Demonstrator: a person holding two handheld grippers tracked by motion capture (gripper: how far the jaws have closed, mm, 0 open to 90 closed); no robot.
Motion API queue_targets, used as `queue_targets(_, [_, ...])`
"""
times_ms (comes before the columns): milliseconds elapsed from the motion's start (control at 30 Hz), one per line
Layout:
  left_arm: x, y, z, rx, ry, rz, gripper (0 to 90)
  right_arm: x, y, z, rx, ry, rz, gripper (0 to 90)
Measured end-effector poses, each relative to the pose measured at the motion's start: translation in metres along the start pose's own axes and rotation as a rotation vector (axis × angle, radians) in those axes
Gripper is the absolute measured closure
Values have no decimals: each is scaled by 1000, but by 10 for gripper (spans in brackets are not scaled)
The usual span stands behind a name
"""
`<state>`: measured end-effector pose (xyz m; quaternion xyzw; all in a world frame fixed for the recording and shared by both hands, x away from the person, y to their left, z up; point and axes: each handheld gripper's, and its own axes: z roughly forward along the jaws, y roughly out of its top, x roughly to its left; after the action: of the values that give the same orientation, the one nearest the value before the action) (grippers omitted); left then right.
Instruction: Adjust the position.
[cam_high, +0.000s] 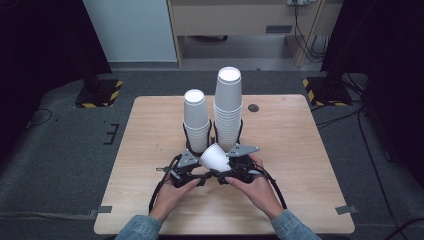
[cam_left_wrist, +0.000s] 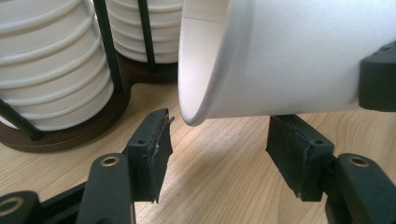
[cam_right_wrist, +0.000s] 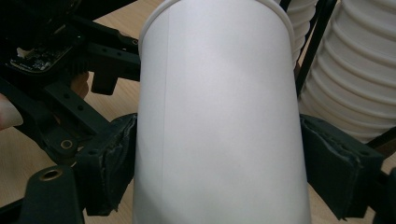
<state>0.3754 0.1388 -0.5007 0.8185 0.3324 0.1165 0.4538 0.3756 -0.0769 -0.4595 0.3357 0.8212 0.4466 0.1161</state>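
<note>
Our right gripper (cam_right_wrist: 219, 177) is clamped on the white paper cup (cam_right_wrist: 219, 116), lying tilted above the table (cam_high: 150, 130) just in front of two cup stacks (cam_high: 227, 107) in their wire holder (cam_left_wrist: 70, 135). Our left gripper (cam_left_wrist: 217, 154) has its jaws apart beneath the cup's rim, touching nothing. Squeezing harder could, we judge, crush the thin wall; a swing could knock the stacks. We read no brand or writing.

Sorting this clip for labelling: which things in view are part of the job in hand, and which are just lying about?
In the job:
loose paper cup, clamped in right tongs
left tongs, empty
two cup stacks in holder

Lying about:
dark disc on table
tape tabs
</note>
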Motion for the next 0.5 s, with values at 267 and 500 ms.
queue_targets(267, [3, 0, -2, -4, 18, -9, 391, -1, -1, -1, 1, 4, -5, 172])
queue_targets(500, [6, 0, -4, -12, 23, -15, 393, 0, -1, -1, 3, 4, -9, 171])
